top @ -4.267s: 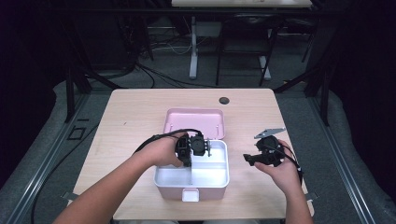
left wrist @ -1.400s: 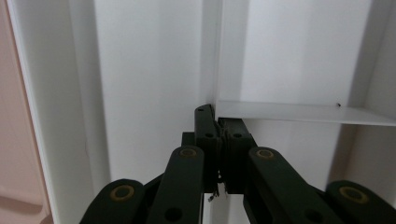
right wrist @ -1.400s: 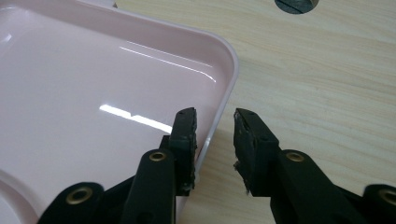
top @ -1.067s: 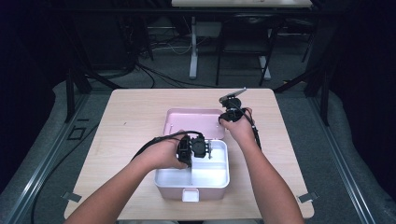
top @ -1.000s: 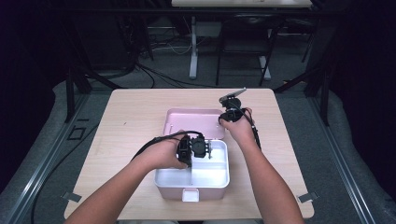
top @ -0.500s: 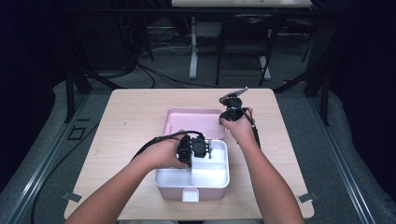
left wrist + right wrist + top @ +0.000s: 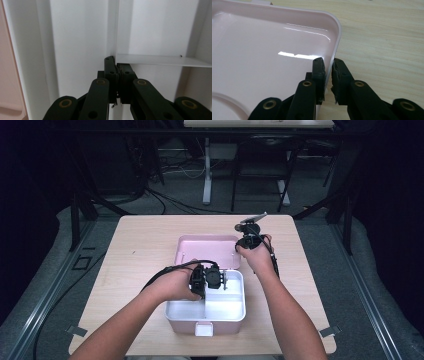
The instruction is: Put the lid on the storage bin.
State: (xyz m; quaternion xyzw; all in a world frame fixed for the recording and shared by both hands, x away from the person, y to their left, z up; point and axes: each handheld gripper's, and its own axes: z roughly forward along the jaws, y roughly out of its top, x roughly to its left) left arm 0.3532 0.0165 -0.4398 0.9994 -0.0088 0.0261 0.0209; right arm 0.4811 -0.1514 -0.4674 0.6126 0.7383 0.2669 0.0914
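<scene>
Two grips on: my left gripper (image 7: pixel 216 279) is pinched tight on the divider (image 7: pixel 160 60) inside the white box (image 7: pixel 235 312) at the desk's (image 7: pixel 145 240) near-centre edge. My right gripper (image 7: pixel 328 65) has just been closing onto the right rim of the pink lid (image 7: pixel 262 50), which lies open behind the box. I judge the step to be closing the box: next the right should swing the lid forward while the left steadies, then clears out.

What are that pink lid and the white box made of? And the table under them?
The pink lid looks like glossy moulded plastic: bright highlights, rounded corner. The white box with its divider seems smooth plastic too, thin-walled, duller sheen. The table shows pale wood grain; whether solid wood or laminate can't be told.
</scene>
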